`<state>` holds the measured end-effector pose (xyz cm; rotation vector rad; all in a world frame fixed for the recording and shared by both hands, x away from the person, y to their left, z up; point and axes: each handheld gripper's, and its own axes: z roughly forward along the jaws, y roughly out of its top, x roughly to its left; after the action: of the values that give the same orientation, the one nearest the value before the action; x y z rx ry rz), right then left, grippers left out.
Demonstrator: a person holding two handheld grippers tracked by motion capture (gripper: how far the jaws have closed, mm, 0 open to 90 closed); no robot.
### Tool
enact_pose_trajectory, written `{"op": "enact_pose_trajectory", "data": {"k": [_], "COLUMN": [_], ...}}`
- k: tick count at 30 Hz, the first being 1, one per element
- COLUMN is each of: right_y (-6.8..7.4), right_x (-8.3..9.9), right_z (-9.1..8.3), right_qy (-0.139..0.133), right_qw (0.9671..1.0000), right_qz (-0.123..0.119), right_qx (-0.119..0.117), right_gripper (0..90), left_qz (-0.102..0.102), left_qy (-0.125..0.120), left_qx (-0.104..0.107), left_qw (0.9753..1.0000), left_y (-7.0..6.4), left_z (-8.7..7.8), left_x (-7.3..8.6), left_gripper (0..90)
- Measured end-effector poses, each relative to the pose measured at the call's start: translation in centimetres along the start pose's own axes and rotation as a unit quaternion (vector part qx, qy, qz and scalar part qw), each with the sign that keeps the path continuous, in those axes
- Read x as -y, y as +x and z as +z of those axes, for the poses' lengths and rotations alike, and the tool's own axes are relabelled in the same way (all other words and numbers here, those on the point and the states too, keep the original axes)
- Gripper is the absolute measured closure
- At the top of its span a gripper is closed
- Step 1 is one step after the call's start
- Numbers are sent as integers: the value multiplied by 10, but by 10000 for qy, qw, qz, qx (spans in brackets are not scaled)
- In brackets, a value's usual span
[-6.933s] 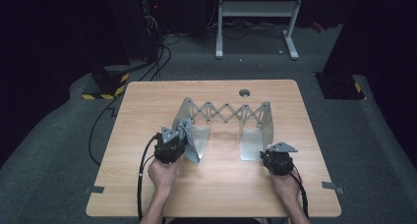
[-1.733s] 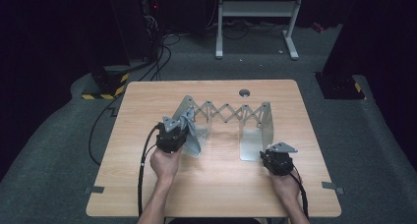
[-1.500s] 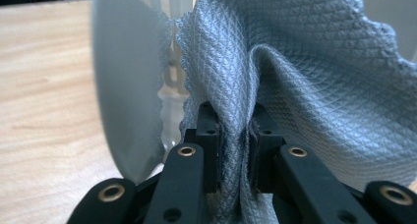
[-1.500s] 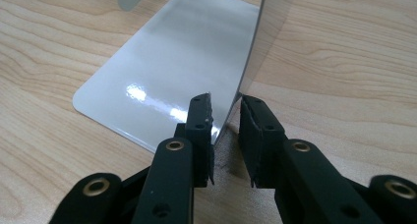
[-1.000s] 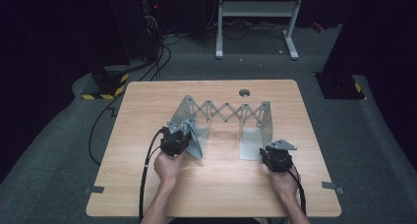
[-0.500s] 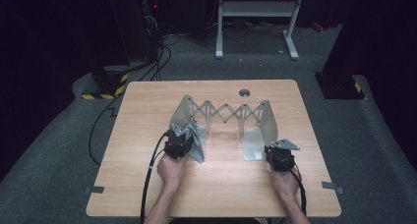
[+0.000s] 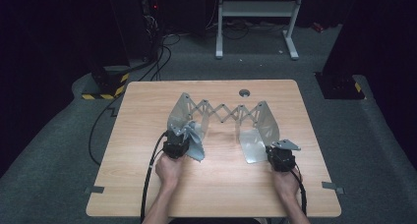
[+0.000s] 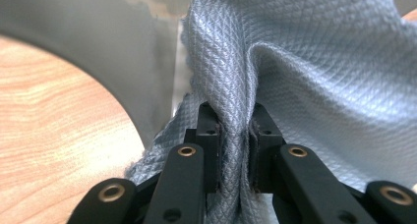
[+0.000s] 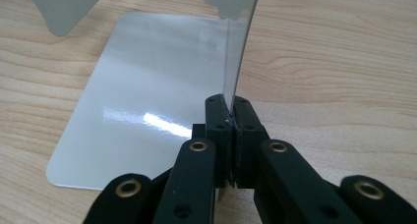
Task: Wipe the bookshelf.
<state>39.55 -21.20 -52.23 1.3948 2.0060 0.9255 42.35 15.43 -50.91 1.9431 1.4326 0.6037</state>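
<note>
- From above, the wooden table [image 7: 216,184] is evenly lit while the floor and room around it fall into deep dark.
- A white glare streak sits on the metal plate [image 9: 147,111] in the right gripper view.
- The cloth [image 8: 314,86] weave is sharp near the jaws and softens toward the top.

Pale blue diamond-weave cloth [image 8: 314,71], silvery grey metal rack [image 7: 223,117], light wood-grain table [image 7: 147,116]

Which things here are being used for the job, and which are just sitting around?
Being used:
- blue-grey cloth, pinched in the left gripper
- metal folding rack, its upright end plate clamped by the right gripper

Just sitting around:
- round grommet in the wooden table
- white stand on the floor behind
- black cables and the yellow-and-black striped block
</note>
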Motion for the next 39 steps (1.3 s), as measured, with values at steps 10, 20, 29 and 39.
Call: {"op": "enact_pose_trajectory", "data": {"k": [10,20,29,39], "right_y": [1,2,2,2], "right_x": [0,1,1,1], "right_z": [0,-1,-2,-2], "right_qy": [7,1,11,-2], "right_qw": [10000,10000,10000,10000], "right_qz": [16,-43,-57,-83], "right_qx": [-16,-17,-32,-53], "right_gripper": [891,891,891,891], "left_qz": [-108,-99,-37,-42], "left_qy": [-485,-760,-784,-354], "left_qx": [62,79,-92,-137], "left_qw": [9987,9970,9969,9993], "left_y": [2,4,2,3], "left_z": [-35,-57,-54,-21], "left_x": [-25,-52,-71,-65], "left_gripper": [787,787,787,787]}}
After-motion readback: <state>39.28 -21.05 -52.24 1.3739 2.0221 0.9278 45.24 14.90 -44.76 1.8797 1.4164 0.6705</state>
